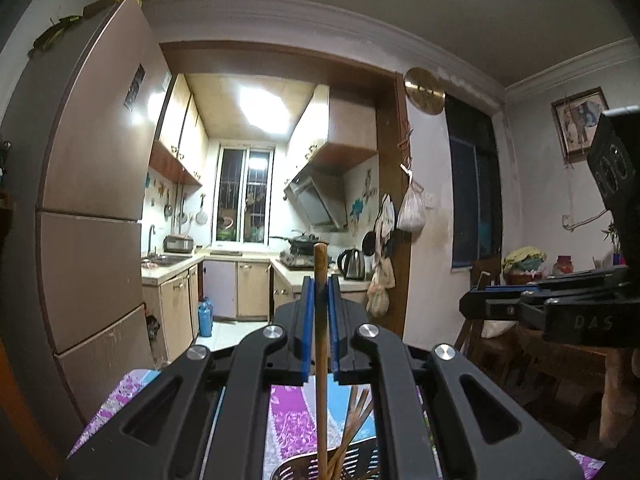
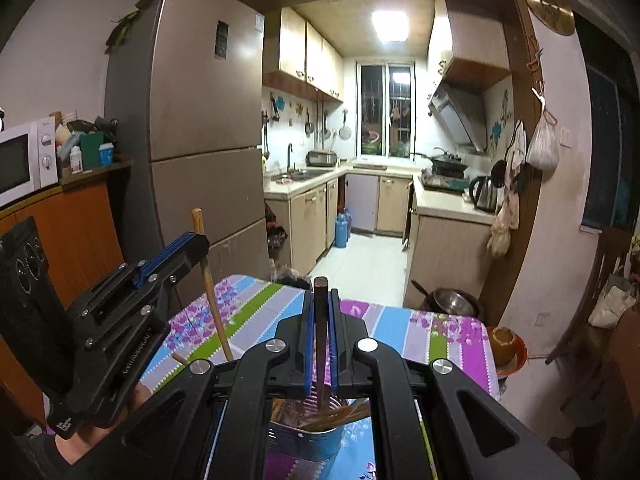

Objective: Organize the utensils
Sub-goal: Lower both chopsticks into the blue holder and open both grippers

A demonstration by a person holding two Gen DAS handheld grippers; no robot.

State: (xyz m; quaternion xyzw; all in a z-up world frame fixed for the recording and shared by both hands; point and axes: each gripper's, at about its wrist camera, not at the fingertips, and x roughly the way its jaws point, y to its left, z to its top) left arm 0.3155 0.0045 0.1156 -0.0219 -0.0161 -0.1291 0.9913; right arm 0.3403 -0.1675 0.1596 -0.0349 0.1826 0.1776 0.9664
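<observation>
Gripping chopsticks — left gripper [image 1: 320, 280], right gripper [image 2: 321, 292].

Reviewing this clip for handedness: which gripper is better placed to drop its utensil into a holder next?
Right, probably. The right gripper holds the dark utensil with its lower end already over the blue container. The left gripper holds its light wooden stick above the black basket.

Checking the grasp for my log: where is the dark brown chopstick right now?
In the right wrist view, the dark brown chopstick stands upright, clamped in the right gripper, its lower end above the metal utensil holder on the floral tablecloth.
</observation>
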